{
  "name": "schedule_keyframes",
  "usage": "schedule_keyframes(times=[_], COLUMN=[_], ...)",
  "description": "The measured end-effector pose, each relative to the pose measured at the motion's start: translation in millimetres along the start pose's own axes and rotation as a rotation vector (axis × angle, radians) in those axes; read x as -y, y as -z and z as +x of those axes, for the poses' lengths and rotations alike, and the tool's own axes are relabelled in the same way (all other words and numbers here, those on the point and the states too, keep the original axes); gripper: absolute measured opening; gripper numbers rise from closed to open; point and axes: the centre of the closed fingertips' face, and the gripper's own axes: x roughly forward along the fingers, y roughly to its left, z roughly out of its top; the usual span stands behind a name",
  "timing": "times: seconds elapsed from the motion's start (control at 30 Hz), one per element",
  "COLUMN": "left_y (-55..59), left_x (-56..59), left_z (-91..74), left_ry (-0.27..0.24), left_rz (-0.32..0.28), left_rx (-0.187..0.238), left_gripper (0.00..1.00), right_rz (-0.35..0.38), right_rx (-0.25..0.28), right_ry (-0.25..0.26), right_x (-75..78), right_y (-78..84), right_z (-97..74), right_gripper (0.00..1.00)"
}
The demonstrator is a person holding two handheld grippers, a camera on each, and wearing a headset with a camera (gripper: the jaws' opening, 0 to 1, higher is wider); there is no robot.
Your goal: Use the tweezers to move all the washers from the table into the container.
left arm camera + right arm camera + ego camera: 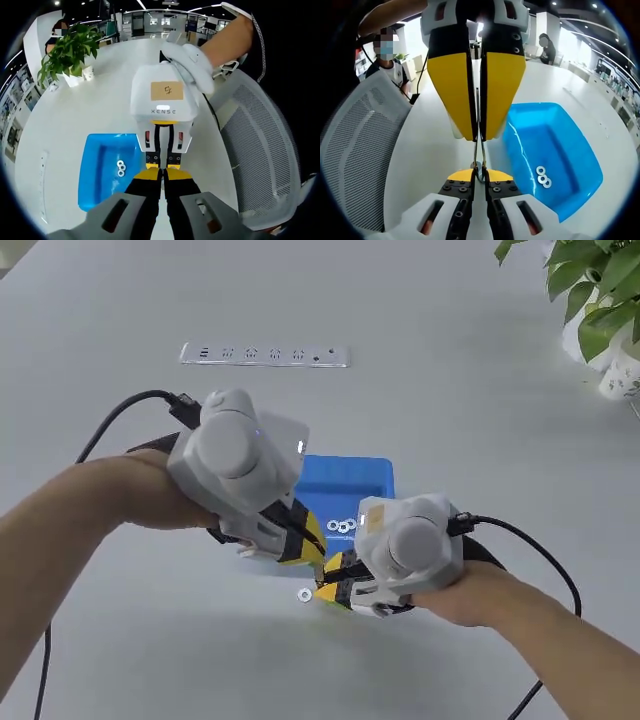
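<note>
Left tongs (478, 137) and right tongs (480, 176) meet closed, apparently pinching tweezers (478, 155); head view adds a washer (304, 594).

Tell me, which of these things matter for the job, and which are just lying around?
Job: tweezers; blue container; three washers inside it; one washer on the table.
Lying about: power strip; potted plant; mesh chair.

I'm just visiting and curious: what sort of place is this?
Probably an open-plan office or lab workspace: a large white table, a mesh office chair pulled up beside it, and a potted plant on the table's far edge.
</note>
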Motion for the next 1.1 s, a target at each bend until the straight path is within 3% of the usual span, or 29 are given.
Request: schedule_keyframes(times=[0.57,1.1], left_y=[0.6,-9.9], left_x=[-0.9,0.1], left_z=[0.3,-11.4], left_ry=[0.002,-0.009], left_rz=[0.003,-0.010], left_rx=[-0.005,0.011], left_gripper=[0.05,0.05], right_rz=[-0.010,-0.024], right_rx=[-0.004,0.002], right_ry=[0.000,0.009], right_x=[-0.9,-0.6], right_y=[0.2,-10.0], right_z=[-1.2,-11.2], right_gripper=[0.09,0.09])
